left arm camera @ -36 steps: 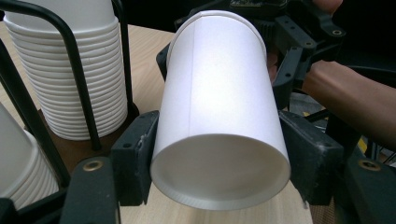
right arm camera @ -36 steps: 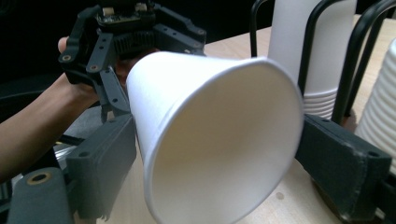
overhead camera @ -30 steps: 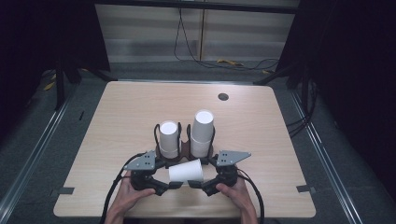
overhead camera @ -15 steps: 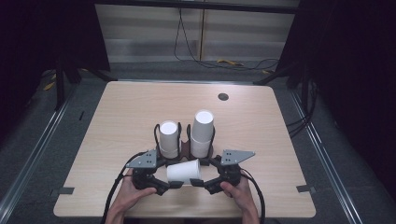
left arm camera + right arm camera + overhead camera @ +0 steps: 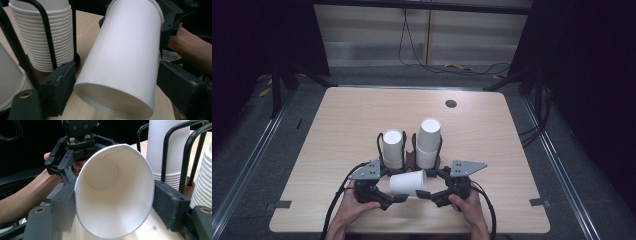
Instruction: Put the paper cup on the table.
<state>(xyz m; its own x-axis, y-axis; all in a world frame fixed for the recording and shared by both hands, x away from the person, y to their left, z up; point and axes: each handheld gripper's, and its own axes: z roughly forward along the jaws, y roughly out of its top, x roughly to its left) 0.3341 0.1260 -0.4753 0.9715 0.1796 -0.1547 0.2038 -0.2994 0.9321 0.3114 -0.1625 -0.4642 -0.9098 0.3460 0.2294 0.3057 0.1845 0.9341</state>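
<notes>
While the single white paper cup (image 5: 408, 183) lies sideways between both hands at the table's (image 5: 492, 130) near edge, the right gripper (image 5: 113, 202), jaws just closing, squeezes its rim; the left gripper (image 5: 115, 82), jaws just opening, stands clear. Two racked cup stacks (image 5: 428, 142) sit just behind.

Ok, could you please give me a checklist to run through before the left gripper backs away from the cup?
1. Right gripper holds the cup: ok. Its jaws have just been closing and now press on the cup's open end.
2. Left gripper has let go: ok. Its jaws have just been opening, and a gap shows beside the cup's base.
3. Cup mouth round: not ok. It is squeezed into an oval.
4. Cup clear of the shorter stack and the taller stack: cannot tell. It lies close in front of them.
</notes>
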